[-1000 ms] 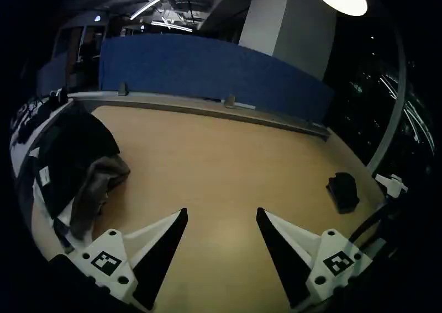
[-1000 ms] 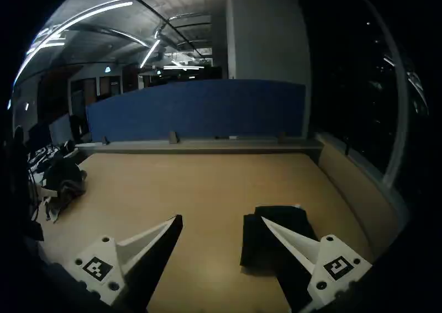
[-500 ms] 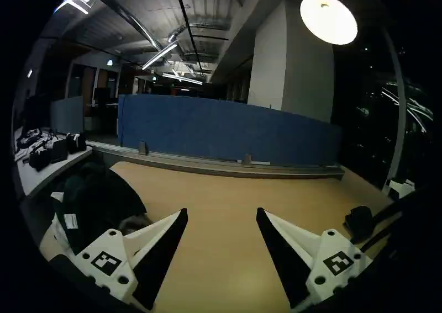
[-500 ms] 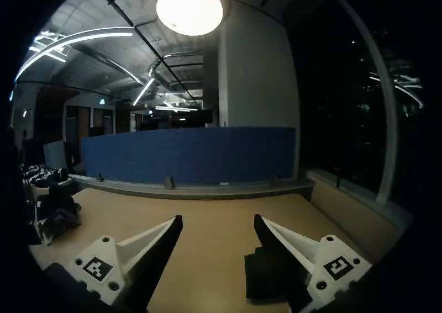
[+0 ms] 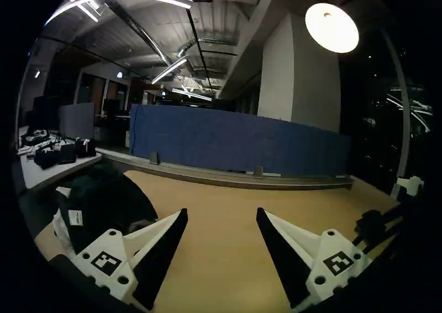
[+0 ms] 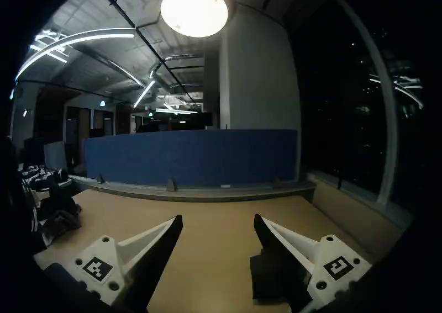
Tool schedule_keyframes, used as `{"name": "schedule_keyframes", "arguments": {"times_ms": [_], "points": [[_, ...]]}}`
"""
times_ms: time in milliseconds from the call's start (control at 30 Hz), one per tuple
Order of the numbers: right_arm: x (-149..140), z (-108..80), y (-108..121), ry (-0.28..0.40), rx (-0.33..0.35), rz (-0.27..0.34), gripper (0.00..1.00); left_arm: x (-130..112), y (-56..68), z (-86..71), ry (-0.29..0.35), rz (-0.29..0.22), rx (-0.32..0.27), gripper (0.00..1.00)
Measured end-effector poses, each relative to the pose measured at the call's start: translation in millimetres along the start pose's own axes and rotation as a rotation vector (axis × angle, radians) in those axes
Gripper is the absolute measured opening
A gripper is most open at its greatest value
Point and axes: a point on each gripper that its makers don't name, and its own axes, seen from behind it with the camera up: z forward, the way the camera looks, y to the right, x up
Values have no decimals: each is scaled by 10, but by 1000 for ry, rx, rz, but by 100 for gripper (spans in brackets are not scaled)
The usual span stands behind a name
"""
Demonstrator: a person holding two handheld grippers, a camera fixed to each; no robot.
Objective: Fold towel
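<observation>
A dark folded towel [image 6: 269, 269] lies flat on the wooden desk [image 6: 215, 219], low in the right gripper view and partly hidden behind the right finger. My right gripper [image 6: 217, 217] hovers open over the desk with nothing between its fingers. A heap of dark cloth with a white tag [image 5: 102, 202] sits at the desk's left end, just beyond my left gripper's left finger. My left gripper [image 5: 221, 211] is also open and holds nothing. The same heap [image 6: 58, 216] appears small at the far left of the right gripper view.
A blue partition [image 5: 232, 144] with a grey ledge runs along the desk's far edge. A side table with bags [image 5: 52, 158] stands to the left. The other gripper's white body [image 5: 410, 186] and a dark shape [image 5: 371, 222] are at the far right. Dark windows [image 6: 359, 120] bound the right side.
Both cameras have tilted up from looking down at the desk to looking level across it. The folded towel and the cloth heap have slid lower in view. Both grippers stayed open.
</observation>
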Motion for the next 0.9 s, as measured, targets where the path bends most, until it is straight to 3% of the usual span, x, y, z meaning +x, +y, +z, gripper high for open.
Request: {"name": "schedule_keyframes", "arguments": {"times_ms": [400, 500, 700, 900], "points": [[-71, 84, 178, -41, -34, 27, 100, -379, -221, 41, 57, 112, 62, 92], [-48, 112, 206, -47, -52, 31, 100, -455, -221, 72, 72, 136, 69, 92], [-82, 163, 99, -56, -63, 18, 100, -634, -230, 192, 96, 142, 51, 92], [-148, 200, -22, -55, -56, 2, 100, -701, -332, 296, 134, 154, 57, 92]]}}
